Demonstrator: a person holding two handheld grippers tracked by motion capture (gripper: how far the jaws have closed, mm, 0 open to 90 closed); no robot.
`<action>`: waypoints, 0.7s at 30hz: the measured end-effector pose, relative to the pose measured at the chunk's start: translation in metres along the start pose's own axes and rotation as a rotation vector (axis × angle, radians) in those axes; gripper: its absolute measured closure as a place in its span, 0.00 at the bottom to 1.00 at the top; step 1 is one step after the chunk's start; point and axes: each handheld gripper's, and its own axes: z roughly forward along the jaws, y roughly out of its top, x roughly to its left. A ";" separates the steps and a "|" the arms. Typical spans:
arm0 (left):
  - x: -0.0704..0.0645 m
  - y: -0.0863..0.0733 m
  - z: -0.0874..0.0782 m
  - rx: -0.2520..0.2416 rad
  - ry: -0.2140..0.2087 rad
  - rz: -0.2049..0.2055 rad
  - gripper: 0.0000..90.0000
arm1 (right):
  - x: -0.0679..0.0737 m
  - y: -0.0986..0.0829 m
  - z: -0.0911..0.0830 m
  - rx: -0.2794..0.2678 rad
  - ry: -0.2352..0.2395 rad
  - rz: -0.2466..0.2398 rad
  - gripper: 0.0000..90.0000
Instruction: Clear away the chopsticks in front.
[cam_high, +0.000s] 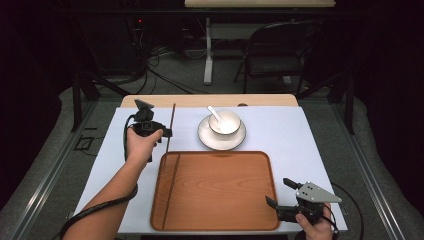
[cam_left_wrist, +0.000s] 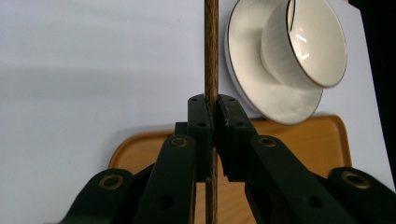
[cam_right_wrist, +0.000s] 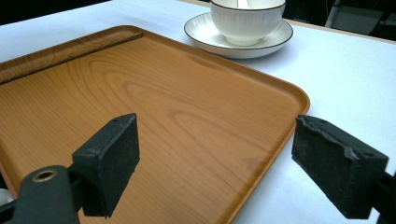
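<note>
Fingers (cam_left_wrist: 201, 135) of the left gripper (cam_high: 165, 133) are pinching a thin dark chopstick (cam_high: 170, 131) tight between them, near its middle, with the stick running from the bench's far edge toward its near edge. It is hanging over the bench's left half, beside the saucer (cam_high: 206, 138), its near end reaching the far left corner of the wooden tray (cam_high: 225, 200). A second chopstick (cam_high: 170, 192) is already lying along the tray's left rim.

Doing this step well probably means lowering the held stick parallel to the one lying there and just beside it, keeping it level so neither end is tipping down first, and opening the fingers only when it is resting on the wood, since a round stick released high is likely to roll.

Further right, the cup (cam_high: 225, 122) with its white spoon (cam_high: 215, 114) is sitting on the saucer near the far edge, apart from the tray. At the bench's near right corner, the right gripper (cam_high: 280, 193) is waiting with its fingers (cam_right_wrist: 109, 163) spread wide and holding nothing, hovering over the tray's near right corner.
</note>
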 end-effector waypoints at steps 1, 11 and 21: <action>0.002 -0.005 -0.002 0.004 -0.001 0.005 0.94 | 0.000 0.000 0.000 -0.002 0.000 0.000 0.16; 0.021 -0.061 -0.010 0.063 -0.012 0.024 0.94 | 0.000 0.000 0.000 -0.003 -0.003 0.004 0.16; 0.029 -0.107 0.003 0.139 -0.020 0.028 0.94 | 0.000 0.000 0.000 -0.006 -0.006 0.003 0.16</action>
